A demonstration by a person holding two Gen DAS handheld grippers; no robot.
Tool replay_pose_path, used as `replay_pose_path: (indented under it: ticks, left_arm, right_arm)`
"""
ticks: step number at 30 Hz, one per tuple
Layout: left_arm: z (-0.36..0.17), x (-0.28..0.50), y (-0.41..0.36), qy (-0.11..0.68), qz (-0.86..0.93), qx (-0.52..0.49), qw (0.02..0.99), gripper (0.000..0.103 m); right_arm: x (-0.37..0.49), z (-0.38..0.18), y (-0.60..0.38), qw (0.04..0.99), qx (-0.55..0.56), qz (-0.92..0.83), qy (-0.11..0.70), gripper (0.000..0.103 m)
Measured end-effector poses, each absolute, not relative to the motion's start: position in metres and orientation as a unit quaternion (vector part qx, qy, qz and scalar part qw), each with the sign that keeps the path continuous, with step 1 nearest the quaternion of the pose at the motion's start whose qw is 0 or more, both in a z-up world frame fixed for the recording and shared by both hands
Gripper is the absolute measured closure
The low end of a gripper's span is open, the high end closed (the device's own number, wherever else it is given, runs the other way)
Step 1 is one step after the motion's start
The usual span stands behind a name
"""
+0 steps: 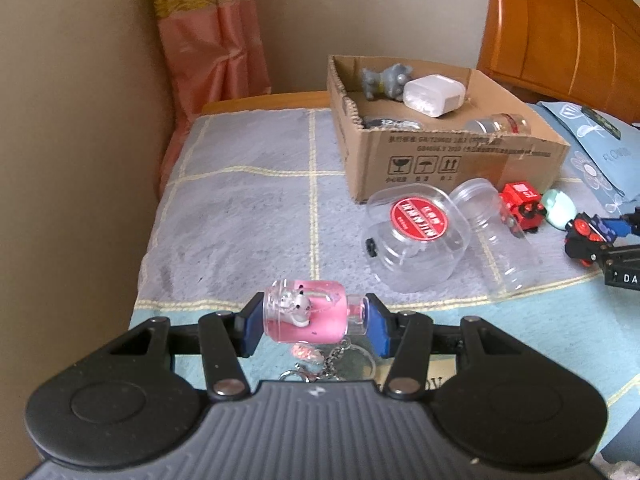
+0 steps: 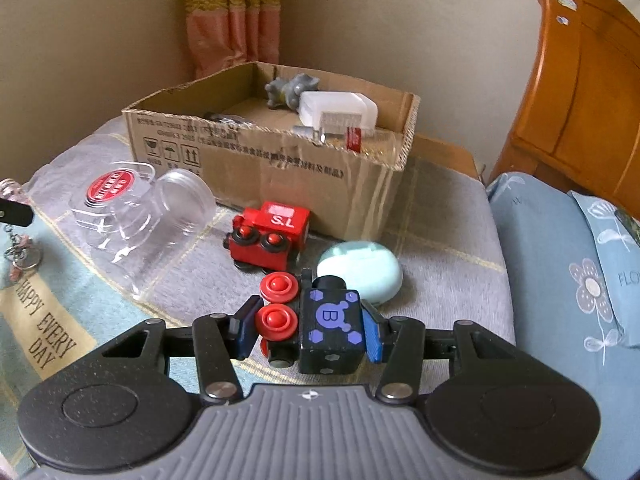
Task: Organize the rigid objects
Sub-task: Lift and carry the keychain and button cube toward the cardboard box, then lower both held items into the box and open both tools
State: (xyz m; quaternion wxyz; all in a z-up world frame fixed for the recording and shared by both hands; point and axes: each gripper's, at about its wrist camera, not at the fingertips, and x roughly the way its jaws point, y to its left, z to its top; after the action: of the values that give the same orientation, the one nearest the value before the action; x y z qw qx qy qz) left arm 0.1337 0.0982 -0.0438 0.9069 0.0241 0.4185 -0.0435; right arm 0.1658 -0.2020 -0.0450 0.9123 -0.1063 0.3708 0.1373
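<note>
Beige walls and a pink curtain (image 1: 208, 36) back a bed spread with a grey checked blanket (image 1: 248, 216), and I read the scene across from there. On my left, the left gripper (image 1: 314, 322) is clamped end to end on a pink keychain bottle (image 1: 306, 316), held sideways above the blanket with its chain and rings (image 1: 332, 364) dangling beneath. Further right lies a clear plastic jar (image 1: 416, 232) with a red label, tipped over, and beyond it the cardboard box (image 1: 452, 164), already holding a grey figurine (image 1: 386, 80), a white case (image 1: 434, 94) and a small glass jar (image 1: 498, 124). Right again, a red toy train (image 2: 270, 236) and a mint case (image 2: 360, 270) sit on the blanket just in front of the box. My right gripper (image 2: 306, 332) is closed on a black toy train (image 2: 316, 328) with red wheels, pads pressing both its sides.

I judge both loads are bound for the box. To do this well I would carry the bottle high enough that the chain clears the cardboard rim, take one arm in at a time, and lower each piece into bare floor beside the white case before letting go.
</note>
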Motion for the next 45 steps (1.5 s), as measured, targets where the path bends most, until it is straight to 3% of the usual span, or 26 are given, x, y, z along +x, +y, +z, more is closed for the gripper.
replay_pose_path:
  ticks: [24,32,45]
  left_arm:
    - [0.032,0.168,0.06,0.407,-0.145,0.08,0.898,0.053]
    - [0.063,0.204,0.044,0.379,-0.162,0.087,0.907,0.053]
    - [0.065,0.28,0.023,0.39,-0.149,0.091,0.904,0.053]
  right_arm:
    - [0.19,0.04,-0.188,0.908,-0.128,0.208,0.34,0.048]
    - [0.218,0.059,-0.175,0.911,-0.118,0.214,0.333,0.048]
    - [0.265,0.064,-0.157,0.909,-0.104,0.208,0.346,0.048]
